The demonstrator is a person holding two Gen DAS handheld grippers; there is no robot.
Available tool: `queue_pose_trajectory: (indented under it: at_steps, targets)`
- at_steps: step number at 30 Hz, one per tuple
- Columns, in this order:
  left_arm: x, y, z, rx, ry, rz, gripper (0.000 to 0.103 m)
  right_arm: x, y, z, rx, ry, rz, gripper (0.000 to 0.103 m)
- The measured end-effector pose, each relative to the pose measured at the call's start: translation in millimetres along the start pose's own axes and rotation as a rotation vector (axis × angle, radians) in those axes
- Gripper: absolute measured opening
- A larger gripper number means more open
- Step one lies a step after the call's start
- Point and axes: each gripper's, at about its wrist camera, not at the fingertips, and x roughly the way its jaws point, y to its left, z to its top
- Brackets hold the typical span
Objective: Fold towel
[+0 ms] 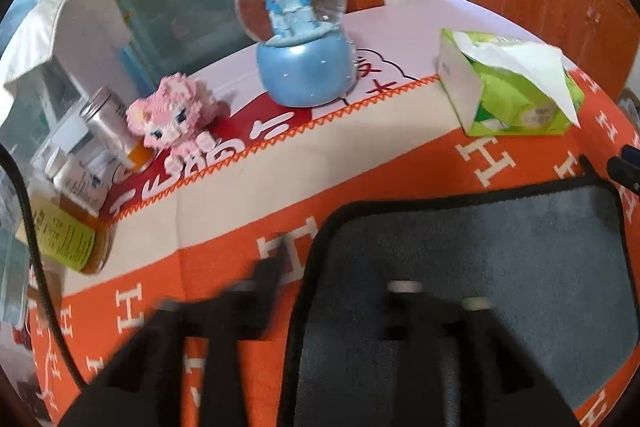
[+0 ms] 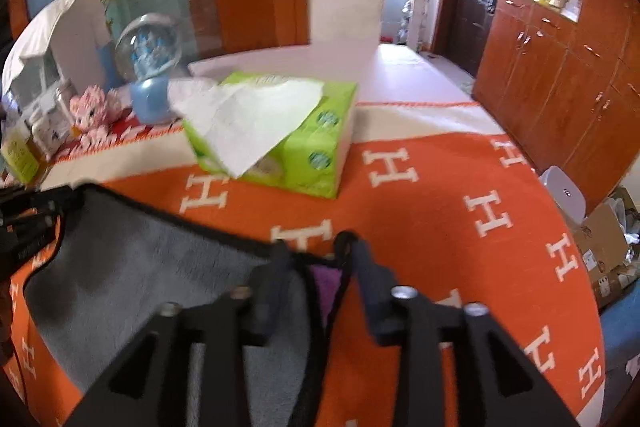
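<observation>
A grey towel (image 1: 500,259) with a black hem lies on the orange tablecloth; in the right wrist view the towel (image 2: 140,267) fills the lower left, with a purple underside showing at its near right corner (image 2: 326,283). My left gripper (image 1: 336,291) is open, its fingers astride the towel's left hem, and blurred. My right gripper (image 2: 318,255) is open, its fingers on either side of the towel's right corner. The left gripper also shows in the right wrist view (image 2: 28,219) at the towel's far left corner.
A green tissue box (image 2: 276,135) stands just behind the towel. A blue snow globe (image 1: 296,35), a pink block toy (image 1: 172,115) and several jars and bottles (image 1: 76,211) stand at the back left. The table edge (image 2: 580,287) curves round the right, with cabinets beyond.
</observation>
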Motion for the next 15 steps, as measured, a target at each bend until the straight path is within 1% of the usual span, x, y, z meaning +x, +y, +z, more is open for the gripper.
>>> queue_pose_trajectory:
  at_steps: [1, 3, 4, 8, 10, 13, 15]
  targets:
    - [-2.7, 1.3, 0.4, -0.012, -0.008, 0.008, 0.084, -4.4, -3.4, 2.4, 0.014, -0.019, 0.005, 0.052]
    - [-13.3, 3.2, 1.1, -0.026, -0.053, 0.039, 0.092, -10.4, -7.7, 5.4, 0.025, -0.04, 0.015, 0.054]
    - [-17.9, 3.3, 1.8, -0.026, -0.066, 0.047, 0.094, -13.5, -8.4, 6.7, 0.023, -0.043, 0.016, 0.054]
    - [-32.7, 0.9, 5.7, -0.019, -0.064, 0.051, 0.094, -25.9, -5.7, 8.9, -0.001, -0.043, -0.001, 0.054]
    - [-43.5, -2.7, 5.2, -0.006, -0.083, 0.047, 0.094, -32.8, -4.0, 8.8, -0.003, -0.044, -0.005, 0.054]
    - [-62.3, -9.0, 1.8, 0.014, -0.115, 0.062, 0.094, -46.8, -0.7, 8.5, 0.001, -0.046, 0.008, 0.054]
    - [-73.7, -9.4, -0.8, 0.004, -0.118, 0.071, 0.094, -56.3, 2.5, 7.5, -0.004, -0.048, 0.011, 0.054]
